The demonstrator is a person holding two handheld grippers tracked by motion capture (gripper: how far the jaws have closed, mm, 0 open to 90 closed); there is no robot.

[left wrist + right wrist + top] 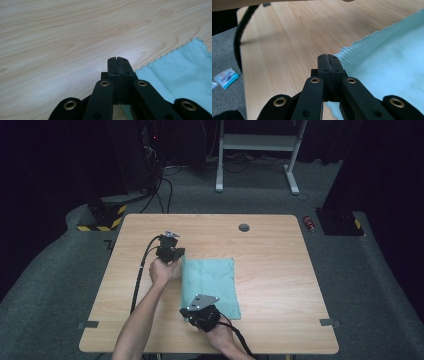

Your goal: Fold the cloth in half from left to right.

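Note:
A teal cloth (210,280) lies flat on the wooden table (280,270), just left of its middle. My left gripper (181,257) is at the cloth's far left corner. Its jaws are shut on the edge of the cloth (180,75), and teal shows beneath the left gripper (116,58). My right gripper (186,316) is at the near left corner. The right gripper (328,56) is shut on that corner, and the cloth (387,62) spreads away to the right of it.
A round cable hole (244,227) sits near the table's far edge. On the floor are a red can (310,223), a white desk frame (260,150) and a yellow-black striped base (102,217). The left gripper's cable (239,37) hangs by the table's left edge.

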